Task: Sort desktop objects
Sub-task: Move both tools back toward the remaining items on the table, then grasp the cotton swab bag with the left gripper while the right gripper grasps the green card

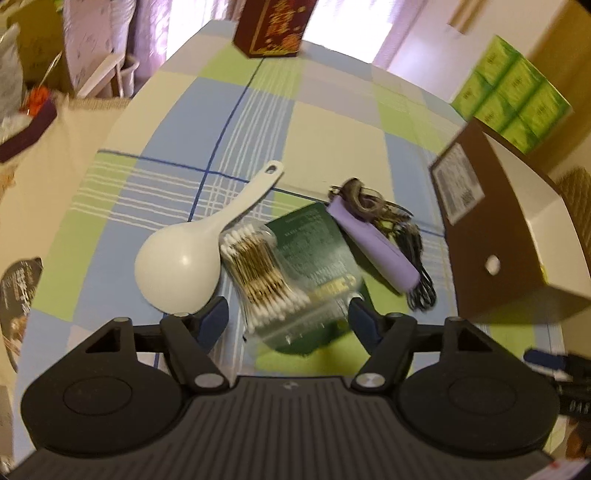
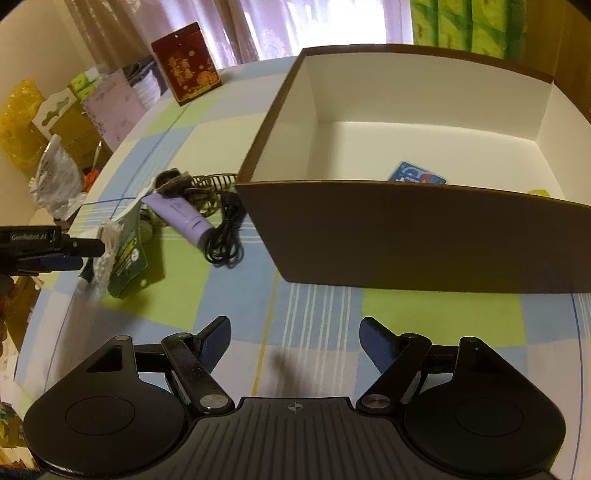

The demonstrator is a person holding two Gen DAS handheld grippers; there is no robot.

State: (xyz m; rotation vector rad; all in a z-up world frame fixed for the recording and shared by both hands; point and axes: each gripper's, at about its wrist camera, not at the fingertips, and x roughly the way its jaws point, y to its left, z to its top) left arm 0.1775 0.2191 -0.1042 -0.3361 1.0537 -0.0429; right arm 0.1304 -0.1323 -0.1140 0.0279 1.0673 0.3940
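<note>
Left gripper (image 1: 288, 314): I have it pitched steeply down over the pile; its fingers (image 1: 216, 314) stand part-way apart, straddling the near end of the cotton swab bag, and I cannot see the pads pressing on it.
Right gripper (image 2: 293, 336): I hold it angled down above bare checked cloth in front of the box; fingers (image 2: 216, 338) apart, nothing between them.
Cotton swab bag (image 1: 258, 273): clear packet of swabs, lying on the green packet, touching the spoon's bowl on its left.
Green packet (image 1: 314, 243): flat, dark green, printed; under the swab bag, its far corner beneath the purple tube.
White spoon (image 1: 184, 266): plastic, bowl toward me, handle pointing away to the far right.
Purple tube (image 1: 373, 247): lies diagonally just right of the green packet.
Keys (image 1: 369, 201): bunched at the tube's far end, touching it.
Black cable (image 1: 421, 284): coiled at the tube's near end.
Box (image 2: 424, 236): brown outside, white inside, open-topped, on the surface right of the pile; a blue card (image 2: 417, 173) lies on its floor.
Surface (image 1: 332, 122): covered with blue, green and cream checked cloth.
Red tin (image 1: 273, 27): stands at the far edge.
</note>
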